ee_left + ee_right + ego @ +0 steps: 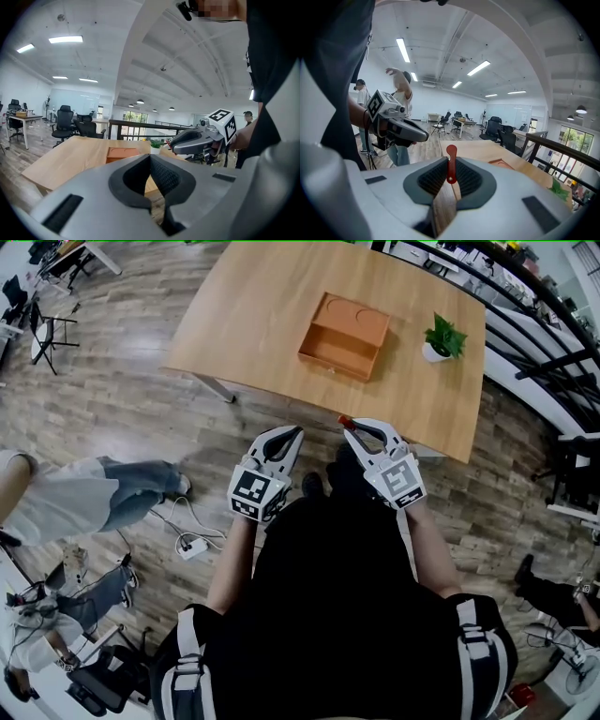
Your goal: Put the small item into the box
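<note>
R hand-held gripper clamped on small red item, upright btwn pads. Orange box dead ahead, upper centre on surface. L hand-held gripper closed, empty.

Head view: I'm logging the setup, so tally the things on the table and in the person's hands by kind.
Orange box: 1
Potted plant: 1
Small red item: 1
Grippers: 2 (left gripper, right gripper)
Total: 5
</note>
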`<state>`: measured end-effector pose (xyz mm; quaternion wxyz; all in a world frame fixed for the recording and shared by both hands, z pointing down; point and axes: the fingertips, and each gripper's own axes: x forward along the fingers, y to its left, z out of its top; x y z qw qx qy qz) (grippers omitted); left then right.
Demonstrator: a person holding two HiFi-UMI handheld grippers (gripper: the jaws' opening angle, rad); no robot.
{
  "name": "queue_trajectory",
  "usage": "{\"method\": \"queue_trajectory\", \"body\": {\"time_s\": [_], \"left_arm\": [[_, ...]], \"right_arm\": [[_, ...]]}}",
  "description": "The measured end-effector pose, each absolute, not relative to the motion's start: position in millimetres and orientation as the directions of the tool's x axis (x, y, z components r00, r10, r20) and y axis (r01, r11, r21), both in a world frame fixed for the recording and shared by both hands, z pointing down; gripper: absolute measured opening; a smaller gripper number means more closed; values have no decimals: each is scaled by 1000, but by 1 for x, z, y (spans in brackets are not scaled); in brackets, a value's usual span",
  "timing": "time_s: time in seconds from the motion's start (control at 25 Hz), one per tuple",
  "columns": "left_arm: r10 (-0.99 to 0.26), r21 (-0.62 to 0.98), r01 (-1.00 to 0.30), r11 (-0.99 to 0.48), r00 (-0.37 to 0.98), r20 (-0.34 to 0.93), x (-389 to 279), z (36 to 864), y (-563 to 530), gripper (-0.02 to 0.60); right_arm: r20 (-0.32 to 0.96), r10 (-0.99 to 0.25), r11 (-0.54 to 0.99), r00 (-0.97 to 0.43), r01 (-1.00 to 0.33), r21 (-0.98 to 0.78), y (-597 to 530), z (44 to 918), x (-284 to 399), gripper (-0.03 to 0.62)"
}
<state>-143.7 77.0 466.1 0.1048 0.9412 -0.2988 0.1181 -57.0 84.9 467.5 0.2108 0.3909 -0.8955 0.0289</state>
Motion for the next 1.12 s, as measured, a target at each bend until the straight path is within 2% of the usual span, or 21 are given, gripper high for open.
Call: {"method": "queue_trajectory", "body": {"time_s": [0.6, 1.12], "left_arm": [[-577, 119, -633, -765, 755, 311, -149, 468, 29, 21], [-546, 103, -602, -792, 772, 325, -88, 466, -55, 21]], "right_arm": [[387, -665, 720, -639, -687, 101, 25, 472, -55, 67], [445, -648, 713, -618, -698, 68, -51, 494, 7, 67]]}}
